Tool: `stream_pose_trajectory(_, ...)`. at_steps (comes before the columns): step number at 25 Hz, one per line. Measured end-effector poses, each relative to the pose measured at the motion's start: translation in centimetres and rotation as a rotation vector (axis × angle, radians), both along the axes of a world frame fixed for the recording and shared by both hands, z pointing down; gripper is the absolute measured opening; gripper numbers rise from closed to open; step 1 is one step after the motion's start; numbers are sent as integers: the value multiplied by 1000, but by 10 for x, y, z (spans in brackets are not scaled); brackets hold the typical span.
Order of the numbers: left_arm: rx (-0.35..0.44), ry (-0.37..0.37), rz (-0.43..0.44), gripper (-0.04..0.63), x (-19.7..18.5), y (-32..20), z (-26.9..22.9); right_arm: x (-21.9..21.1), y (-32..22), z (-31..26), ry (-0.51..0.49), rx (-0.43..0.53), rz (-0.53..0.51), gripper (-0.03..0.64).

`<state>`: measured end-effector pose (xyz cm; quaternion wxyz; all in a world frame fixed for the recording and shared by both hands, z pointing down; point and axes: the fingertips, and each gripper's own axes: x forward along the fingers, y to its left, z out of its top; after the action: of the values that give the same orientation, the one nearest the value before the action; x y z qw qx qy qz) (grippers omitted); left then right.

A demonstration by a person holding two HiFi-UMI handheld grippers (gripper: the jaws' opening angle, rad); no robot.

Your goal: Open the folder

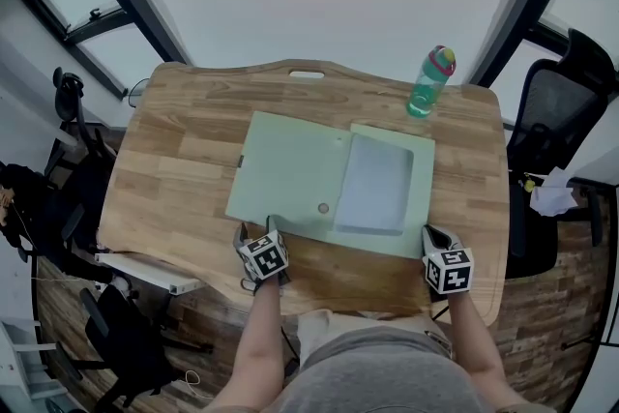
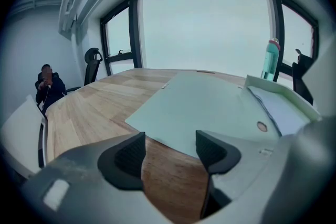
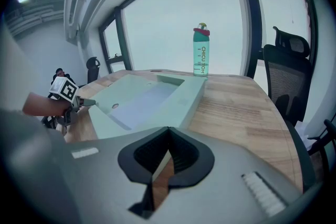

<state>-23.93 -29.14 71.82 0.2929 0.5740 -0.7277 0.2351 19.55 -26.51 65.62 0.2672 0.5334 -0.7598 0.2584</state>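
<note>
Desk: light wooden desk with rounded edge (image 1: 184,150), carries everything here.
Folder: pale green plastic box folder (image 1: 290,174), flat on the middle of the desk, already lying open. Cover flap is spread to the left, the shallow tray half is on the right.
Folder contents: white paper sheets (image 1: 375,184) inside the tray half.
Folder detail: small round button (image 1: 323,207) on the flap near the fold, towards the near edge.
Left tongs: left tongs (image 1: 256,229) spread apart, holding nothing. Tips are at the near edge of the cover flap. In the left gripper view (image 2: 169,150) bare desk wood and the flap's near edge show in the gap between them. Actual contact with the flap is unclear.
Right tongs: right tongs (image 1: 435,235) pressed together, nothing clearly pinched. They sit just beside the tray's near right corner. In the right gripper view (image 3: 168,136) the folder (image 3: 142,99) lies just ahead.
Bottle: teal plastic water bottle with pink lid (image 1: 430,82), upright at the far right of the desk, apart from the folder.
Chair: black mesh office chair (image 1: 556,111), right of the desk.
Person: seated at the near desk edge, forearms reaching to both tongs.
</note>
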Motion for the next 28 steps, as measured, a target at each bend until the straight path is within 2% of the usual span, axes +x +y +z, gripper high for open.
stream_pose_trajectory(7, 25, 1, -3, 298, 2, 0, -10, 2, -1, 2, -3, 2, -10, 3)
stream_pose_trajectory(12, 133, 28, -35, 291, 6, 3, -43, 1, -1, 1, -8, 6, -42, 3)
stream_pose_trajectory(16, 212, 38, -24, 275, 21, 7, -70, 0, -1, 1, -20, 7, -60, 3)
stream_pose_trajectory(21, 292, 54, -10, 216, 46, 18, -102, -5, 1, -1, -43, 4, -91, 3)
stream_pose_trajectory(24, 337, 100, -17, 188, 63, 30, -118, -15, 8, -9, -76, 20, -126, 3)
stream_pose_trajectory(28, 377, 151, -23, 113, 83, 49, -135, -37, 18, -29, -121, 70, -181, 3)
